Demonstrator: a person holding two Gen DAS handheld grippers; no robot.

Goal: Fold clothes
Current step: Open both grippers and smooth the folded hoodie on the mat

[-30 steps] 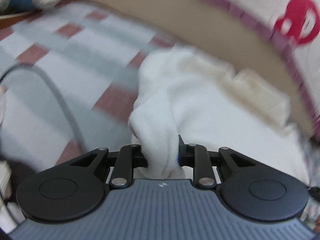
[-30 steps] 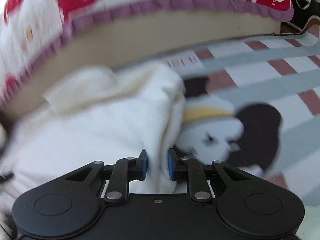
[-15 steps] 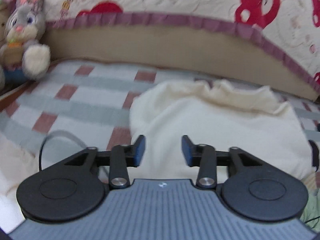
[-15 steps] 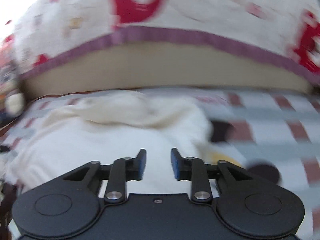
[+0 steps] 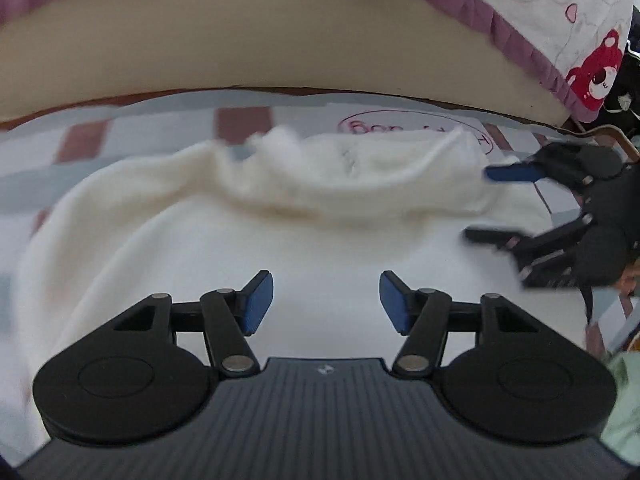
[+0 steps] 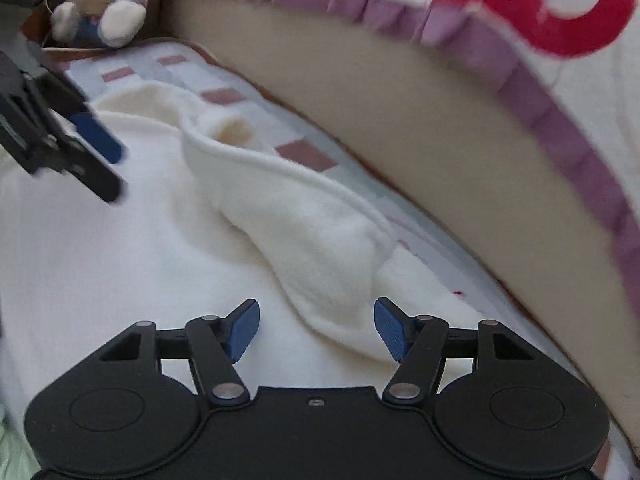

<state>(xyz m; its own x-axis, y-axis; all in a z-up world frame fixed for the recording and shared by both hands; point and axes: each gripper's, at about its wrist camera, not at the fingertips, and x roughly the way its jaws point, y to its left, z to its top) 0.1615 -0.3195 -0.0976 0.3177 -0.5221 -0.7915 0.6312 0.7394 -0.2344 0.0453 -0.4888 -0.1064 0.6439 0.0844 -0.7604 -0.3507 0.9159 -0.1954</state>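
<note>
A cream fleece garment (image 5: 280,240) lies spread on the checked bed cover, with a thick folded band (image 6: 304,232) along its far edge. My left gripper (image 5: 326,300) is open and empty just above the garment's middle. My right gripper (image 6: 316,328) is open and empty over the near end of the band. The right gripper also shows in the left wrist view (image 5: 492,204), open at the garment's right edge. The left gripper shows in the right wrist view (image 6: 106,170), open at the left.
The checked bed cover (image 5: 120,128) carries the garment. A tan padded wall (image 5: 240,52) with a purple frill and red-bear quilt (image 6: 560,12) rises close behind. A plush rabbit (image 6: 120,4) sits at the far left corner. Pale green cloth (image 5: 624,400) lies at the near right.
Both grippers were shut on the garment one second ago; they let go, opened wider and now hover over the laid-down garment, closer to its far band.
</note>
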